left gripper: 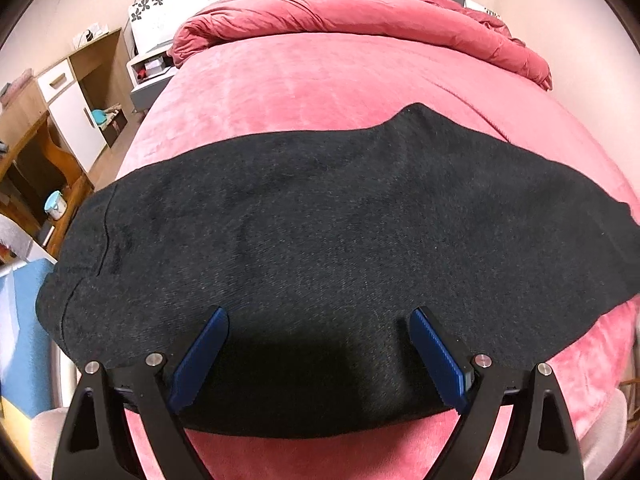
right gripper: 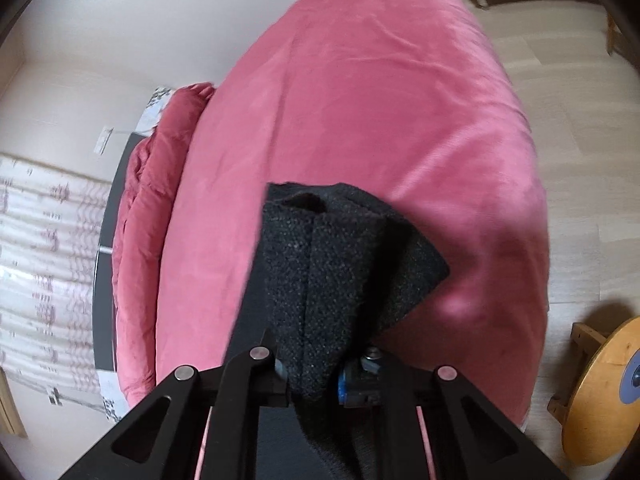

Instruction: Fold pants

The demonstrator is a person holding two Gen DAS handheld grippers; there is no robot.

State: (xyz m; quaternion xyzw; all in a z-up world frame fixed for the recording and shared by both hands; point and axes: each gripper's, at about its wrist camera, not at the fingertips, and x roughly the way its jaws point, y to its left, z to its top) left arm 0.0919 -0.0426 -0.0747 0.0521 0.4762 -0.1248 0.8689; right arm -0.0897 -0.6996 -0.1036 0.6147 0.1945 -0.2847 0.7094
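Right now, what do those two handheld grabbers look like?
Both are matte black frames with triangular cut-outs and round silver pins. The left gripper has ribbed blue pads on its fingers. The right gripper shows only a bit of blue.

Dark charcoal knit pants (left gripper: 320,240) — spread flat across pink bed, one end bunched upward.

Coarse matt knit pants (left gripper: 320,220), plush bedspread (left gripper: 320,88)

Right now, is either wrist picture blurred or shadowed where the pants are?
Left wrist view: sharp, though a dark shadow lies on the pants between the left gripper fingers. Right wrist view: slightly smeared, the bed soft, fabric bunched at the right gripper.
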